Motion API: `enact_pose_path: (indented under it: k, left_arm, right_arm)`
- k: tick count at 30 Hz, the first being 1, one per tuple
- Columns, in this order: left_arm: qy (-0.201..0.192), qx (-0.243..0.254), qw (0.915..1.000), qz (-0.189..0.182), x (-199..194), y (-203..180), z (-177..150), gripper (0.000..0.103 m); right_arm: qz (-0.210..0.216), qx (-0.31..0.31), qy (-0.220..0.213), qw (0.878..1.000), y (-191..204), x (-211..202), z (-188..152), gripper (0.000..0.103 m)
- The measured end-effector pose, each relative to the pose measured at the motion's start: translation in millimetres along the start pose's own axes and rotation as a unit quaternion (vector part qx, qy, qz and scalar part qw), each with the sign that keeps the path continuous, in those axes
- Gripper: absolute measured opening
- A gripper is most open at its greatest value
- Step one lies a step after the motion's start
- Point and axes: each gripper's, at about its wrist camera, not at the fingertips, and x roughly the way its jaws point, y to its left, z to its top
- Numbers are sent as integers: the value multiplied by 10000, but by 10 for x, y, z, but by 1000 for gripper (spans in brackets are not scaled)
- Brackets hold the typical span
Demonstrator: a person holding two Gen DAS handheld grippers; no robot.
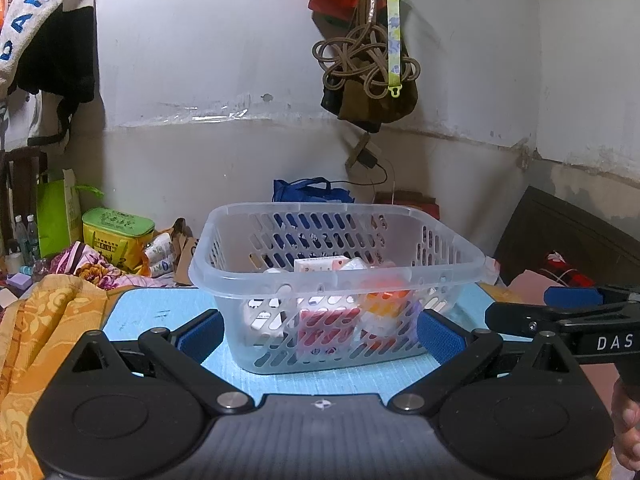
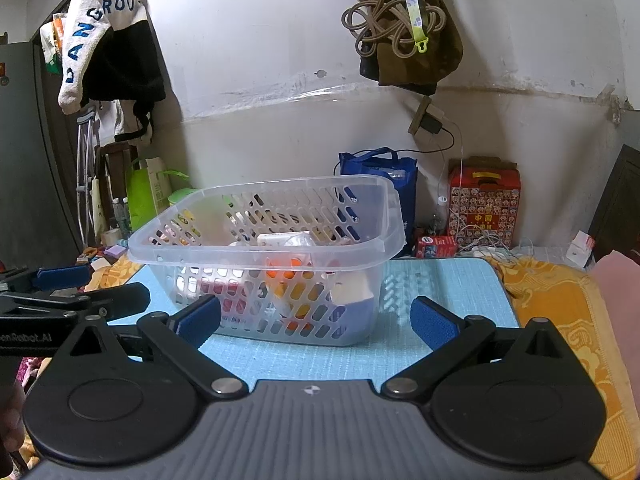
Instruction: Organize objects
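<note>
We note the translucent slotted basket [image 1: 336,276] standing upright on the light blue mat [image 1: 152,312], rim up, long axis running roughly left-right in the left wrist view and skewed, one corner nearest, in the right wrist view. Inside it lie small boxes [image 1: 320,266] and an orange-and-white item [image 1: 386,300], seen through the slots; their labels are too blurred for us to read. The left claw [image 1: 320,334] is level, aimed at the basket's near wall, jaws spread wide on either side of it and gripping nothing. The right claw [image 2: 316,320] is likewise level, spread wide, empty, just short of the basket. A hand [image 1: 628,428] is cut off at the frame edge. Orange patterned cloth [image 2: 560,304] borders the mat.
</note>
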Motion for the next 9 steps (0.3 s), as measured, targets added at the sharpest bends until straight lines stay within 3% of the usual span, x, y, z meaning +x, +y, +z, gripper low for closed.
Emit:
enact_pose_path:
  k: [9]
  left_arm:
    - [-9, -57, 10000, -78, -2, 16, -10, 103]
  right_arm:
    - [-18, 10, 15, 10000, -13, 14, 2, 103]
